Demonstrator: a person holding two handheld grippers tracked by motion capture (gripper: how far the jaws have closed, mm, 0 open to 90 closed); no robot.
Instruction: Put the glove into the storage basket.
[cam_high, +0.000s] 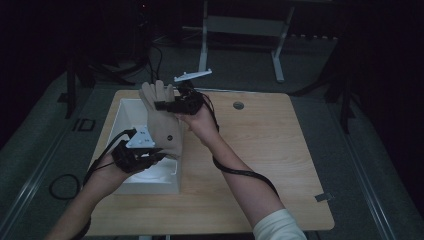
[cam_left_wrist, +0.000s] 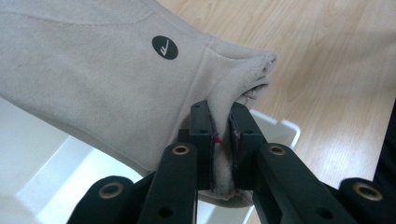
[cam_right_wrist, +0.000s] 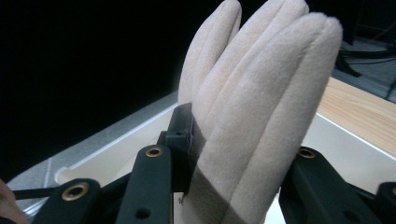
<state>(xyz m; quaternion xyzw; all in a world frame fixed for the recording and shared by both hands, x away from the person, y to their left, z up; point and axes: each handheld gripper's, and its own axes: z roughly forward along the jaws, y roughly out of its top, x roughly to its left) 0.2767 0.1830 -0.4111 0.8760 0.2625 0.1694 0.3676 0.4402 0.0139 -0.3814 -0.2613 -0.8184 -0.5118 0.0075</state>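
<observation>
Left tongs pinch glove cuff; right tongs clamp its fingers.

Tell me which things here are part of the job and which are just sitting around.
In the job:
beige glove
left hand-held gripper, shut on the cuff
right hand-held gripper, gripping the fingers
white bin beneath

Lying about:
wooden table
round grommet

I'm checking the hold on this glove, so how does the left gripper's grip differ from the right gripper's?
The left gripper pinches the cuff edge of the beige glove, low and near the person; the right gripper clamps across its fingers, higher and farther away. The left takes a thin fold of fabric; the right takes the padded fingers together. Both are shut on the glove, holding it above the white bin.
</observation>
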